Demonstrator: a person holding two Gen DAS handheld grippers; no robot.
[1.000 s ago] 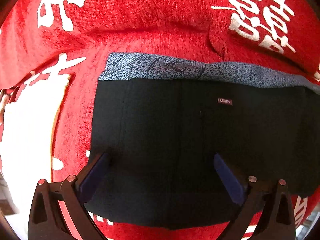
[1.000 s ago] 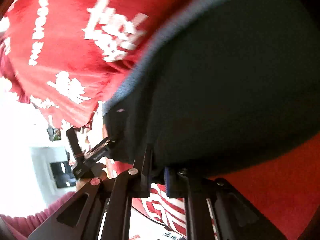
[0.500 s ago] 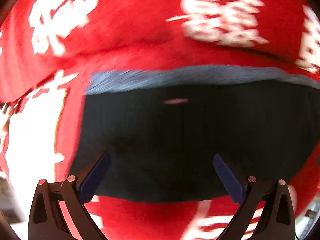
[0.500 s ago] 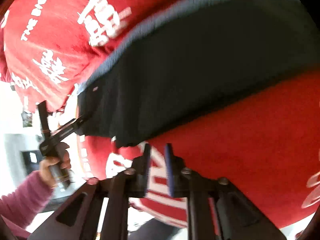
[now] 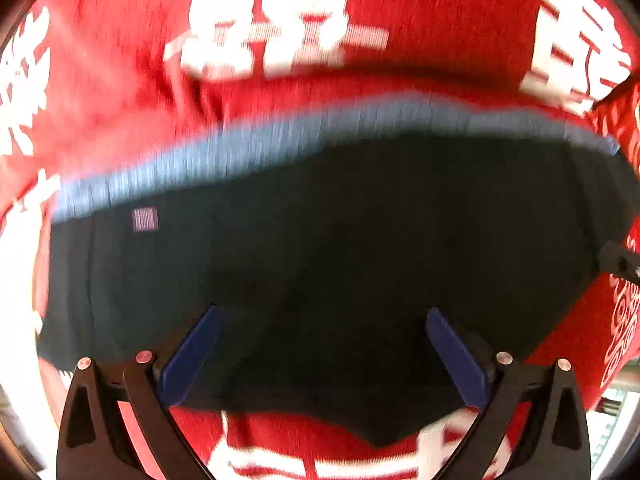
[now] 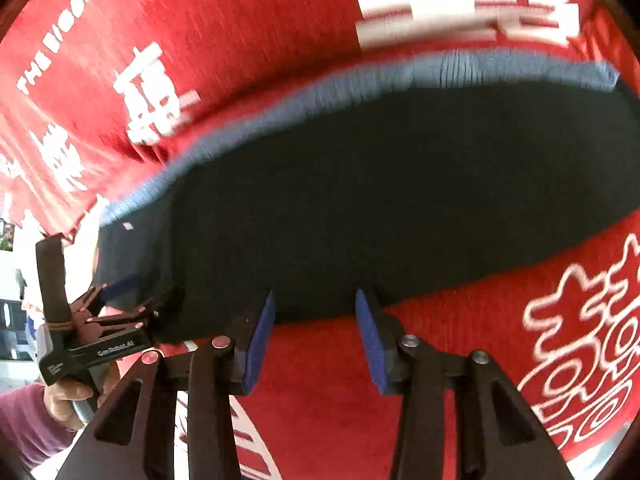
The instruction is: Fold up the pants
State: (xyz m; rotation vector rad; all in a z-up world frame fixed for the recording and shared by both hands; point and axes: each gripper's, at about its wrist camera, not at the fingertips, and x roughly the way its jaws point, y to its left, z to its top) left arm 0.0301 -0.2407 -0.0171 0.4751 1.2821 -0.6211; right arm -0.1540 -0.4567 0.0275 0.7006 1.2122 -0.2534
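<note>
Pants [image 5: 340,248] lie flat on the red cloth [image 5: 120,60] with white lettering, already doubled into a dark oblong, with a blue-grey patterned strip [image 5: 280,136] peeking out along the far edge and a small pink label [image 5: 145,219] near one end. We judge them soft and light, with no stiffness of their own, so any lifted part will sag and drag the layers underneath unless both ends rise together. The weave looks matte rather than slick, so the pads should bite well on a pinched edge; nothing here is fragile. We would take hold at the two corners of one short end, catching all layers at once, because a grip in the middle would only bunch the stack. Our left gripper [image 5: 320,320] hangs steeply downward over the near edge of the dark fabric, its blue pads [image 5: 192,356] spread wide with nothing pressed between them. Our right gripper [image 6: 314,300] also points steeply down, just off the near edge, its jaws opening at a middling gap, with only red cloth and the fabric's rim showing between them and no grip on either. In the right wrist view we see the left tool at the far left end of the pants, held in a hand [image 6: 76,394] with a purple sleeve [image 6: 28,420].
</note>
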